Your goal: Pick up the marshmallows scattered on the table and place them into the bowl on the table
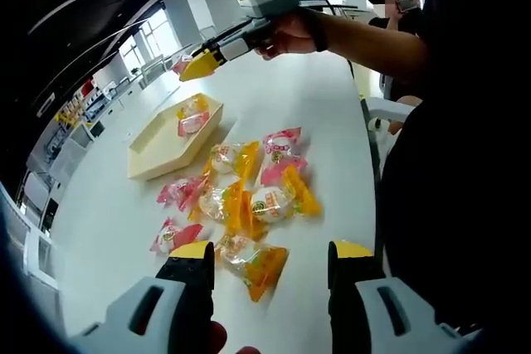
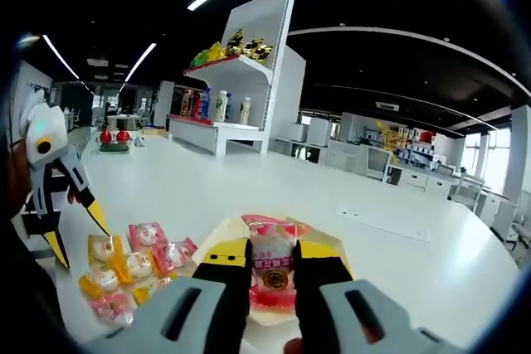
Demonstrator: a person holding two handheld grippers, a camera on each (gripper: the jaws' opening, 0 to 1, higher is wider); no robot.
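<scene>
Right gripper (image 2: 274, 275) clamped on a pink-wrapped marshmallow (image 2: 272, 264), held above the hexagonal wooden bowl (image 1: 153, 153), apparently for dropping in; left gripper (image 1: 270, 263), jaws apart, hovers over the scattered wrapped marshmallows (image 1: 241, 201), seemingly lined up for the next pick.

text: none legible | marshmallow wrappers (image 1: 264, 202): print too small to read | shelf bottles (image 2: 217, 106): labels blurred
</scene>
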